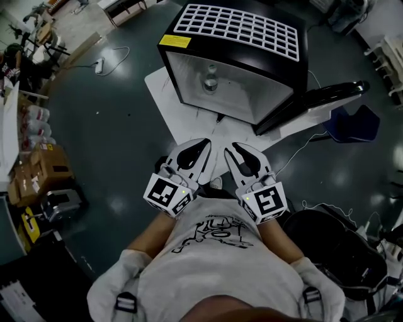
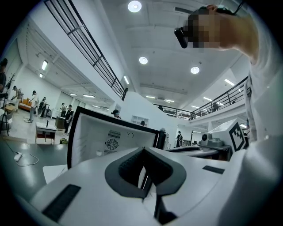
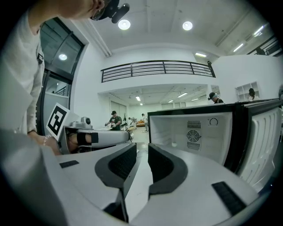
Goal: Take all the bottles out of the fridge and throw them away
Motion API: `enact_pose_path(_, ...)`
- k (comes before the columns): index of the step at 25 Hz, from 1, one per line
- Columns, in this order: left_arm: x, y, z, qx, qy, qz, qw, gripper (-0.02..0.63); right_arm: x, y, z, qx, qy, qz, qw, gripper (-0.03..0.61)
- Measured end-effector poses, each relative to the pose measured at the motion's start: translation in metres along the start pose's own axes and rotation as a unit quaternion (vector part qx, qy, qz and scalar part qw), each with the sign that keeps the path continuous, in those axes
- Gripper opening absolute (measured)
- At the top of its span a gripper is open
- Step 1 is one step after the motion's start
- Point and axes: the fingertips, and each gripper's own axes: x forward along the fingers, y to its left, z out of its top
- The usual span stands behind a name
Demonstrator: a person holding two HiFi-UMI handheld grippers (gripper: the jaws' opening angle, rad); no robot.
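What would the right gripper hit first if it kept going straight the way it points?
Probably the open fridge, near its left front edge; nothing stands between it and the right gripper, though depth is unclear.

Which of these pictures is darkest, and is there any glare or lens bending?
Head view: darkest, dim all over; only the inside of the black open fridge catches light. Left gripper view: bright, the round ceiling lamp glares white, and the black slanted railing bows from the wide lens. Right gripper view: bright too, the dark balcony railing curves, and the corners go black.
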Motion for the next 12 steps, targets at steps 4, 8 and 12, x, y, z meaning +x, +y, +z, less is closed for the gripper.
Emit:
enact_pose_path(4, 0.001, 0.009, -0.001, 0.006, 0.005, -0.002, 1.0, 0.014, 0.006, 0.0, 0.001, 0.001, -0.001, -0.008, 1.0, 0.095)
enact_pose_path(8, 0.002, 0.015, 0.001, 0.009, 0.009, -0.011, 0.9999, 0.014, 0.012, -0.002, 0.004, 0.005, -0.003, -0.02, 1.0, 0.095)
enact_pose_path(12, 0.008, 0.025, 0.004, 0.008, 0.01, -0.014, 0.9998, 0.014, 0.022, -0.005, 0.004, 0.008, -0.005, -0.027, 1.0, 0.096)
